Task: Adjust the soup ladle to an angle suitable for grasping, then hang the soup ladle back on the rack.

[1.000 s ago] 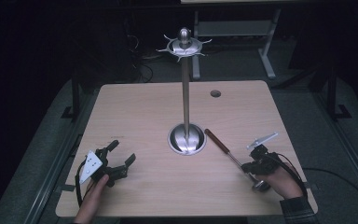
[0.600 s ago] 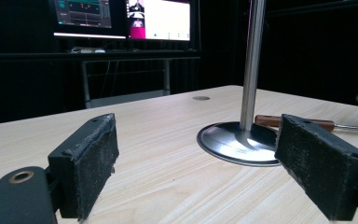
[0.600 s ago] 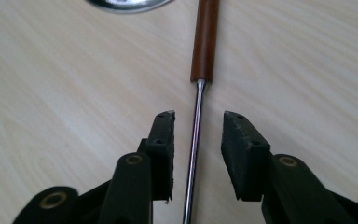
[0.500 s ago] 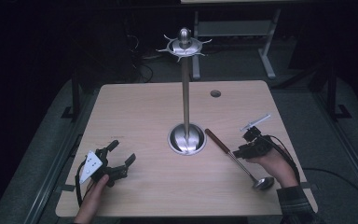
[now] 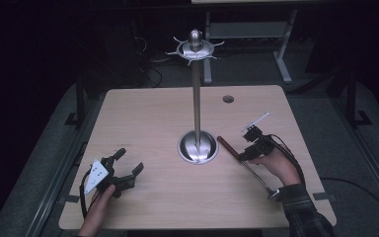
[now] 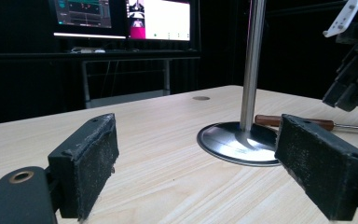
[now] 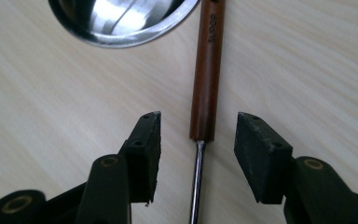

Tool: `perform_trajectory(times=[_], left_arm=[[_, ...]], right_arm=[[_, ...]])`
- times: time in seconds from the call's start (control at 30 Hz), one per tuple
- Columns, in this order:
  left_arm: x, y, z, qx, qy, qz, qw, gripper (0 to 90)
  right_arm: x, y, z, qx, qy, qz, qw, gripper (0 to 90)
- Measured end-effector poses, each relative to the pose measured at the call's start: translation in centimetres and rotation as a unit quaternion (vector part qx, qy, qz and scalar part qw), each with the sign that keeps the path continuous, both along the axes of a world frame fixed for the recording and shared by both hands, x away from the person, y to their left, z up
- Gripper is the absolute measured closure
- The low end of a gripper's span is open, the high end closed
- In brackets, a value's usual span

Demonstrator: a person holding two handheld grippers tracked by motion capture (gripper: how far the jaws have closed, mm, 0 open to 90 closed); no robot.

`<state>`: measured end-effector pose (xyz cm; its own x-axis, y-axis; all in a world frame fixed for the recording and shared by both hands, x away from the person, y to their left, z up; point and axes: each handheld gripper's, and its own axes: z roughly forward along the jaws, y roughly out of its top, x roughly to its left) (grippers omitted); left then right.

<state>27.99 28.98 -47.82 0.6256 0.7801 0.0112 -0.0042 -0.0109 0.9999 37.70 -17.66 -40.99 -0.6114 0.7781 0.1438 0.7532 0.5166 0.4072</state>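
Observation:
A ladle with a brown wooden handle (image 5: 228,147) and a thin metal shaft lies flat on the table, right of the stand's base; its bowl end (image 5: 275,194) is by the right sleeve. My right gripper (image 5: 243,156) hovers open over it, one jaw on each side of the handle's lower end (image 7: 204,126), not touching. The tall steel stand (image 5: 196,98) with a hooked crown (image 5: 195,48) rises from a round base (image 5: 198,147). My left gripper (image 5: 128,163) rests open at the table's front left, aimed at the base (image 6: 240,142).
The wooden table (image 5: 153,118) has a round cable hole (image 5: 228,98) at the back right. Monitors (image 6: 121,18) glow on a desk beyond the table. A metal frame leg (image 5: 281,54) stands on the dark floor behind.
My right gripper has moved forward along the ladle, from near its bowl end up to the lower end of the wooden handle. The left gripper has stayed put.

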Motion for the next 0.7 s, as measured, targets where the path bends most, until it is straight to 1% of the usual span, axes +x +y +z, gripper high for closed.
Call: perform_trajectory(times=[0.03,0.1,0.17,0.2,0.23,0.27,0.37,0.4,0.43,0.5,0.57,0.67,0.7], left_arm=[[0.0,0.0,0.0,0.0,0.0,0.0,1.0,12.8],[0.0,0.0,0.0,0.0,0.0,0.0,1.0,12.8],[0.0,0.0,0.0,0.0,0.0,0.0,1.0,12.8],[0.0,0.0,0.0,0.0,0.0,0.0,1.0,12.8],[0.0,0.0,0.0,0.0,0.0,0.0,1.0,12.8],[0.0,0.0,0.0,0.0,0.0,0.0,1.0,12.8],[0.0,0.0,0.0,0.0,0.0,-0.001,1.0,12.8],[0.0,0.0,0.0,0.0,0.0,-0.001,1.0,12.8],[0.0,0.0,0.0,-0.001,0.001,-0.002,1.0,12.8],[-0.1,0.0,0.0,-0.001,0.001,-0.003,1.0,12.8],[-0.1,-0.1,0.0,-0.001,0.002,-0.004,1.0,12.8],[-0.1,-0.1,0.0,-0.001,0.002,-0.004,1.0,12.8],[-0.1,-0.1,0.0,-0.001,0.002,-0.004,1.0,12.8]], right_arm=[[0.3,0.4,-0.1,-0.005,0.009,-0.001,0.9999,48.9],[0.7,0.8,-0.2,-0.014,0.012,-0.007,0.9998,50.0],[1.0,1.1,-0.2,-0.016,0.014,-0.006,0.9998,50.1],[1.0,1.1,-0.2,-0.016,0.014,-0.006,0.9998,50.1],[1.2,1.5,-0.2,-0.021,0.011,-0.01,0.9997,51.9],[1.3,1.7,-0.2,-0.027,0.009,-0.008,0.9995,52.5],[1.5,2.2,-0.4,-0.038,0.008,-0.011,0.9992,54.6],[1.5,2.2,-0.4,-0.038,0.008,-0.011,0.9992,54.6],[1.7,2.5,-0.7,-0.046,0.012,-0.008,0.9988,53.8],[1.8,2.7,-1.0,-0.055,0.015,-0.008,0.9984,51.3],[1.9,2.8,-1.2,-0.065,0.018,-0.013,0.9976,51.5],[2.0,3.0,-1.5,-0.07,0.019,-0.016,0.9972,52.7],[2.1,3.1,-1.9,-0.074,0.032,-0.015,0.9966,55.6]])
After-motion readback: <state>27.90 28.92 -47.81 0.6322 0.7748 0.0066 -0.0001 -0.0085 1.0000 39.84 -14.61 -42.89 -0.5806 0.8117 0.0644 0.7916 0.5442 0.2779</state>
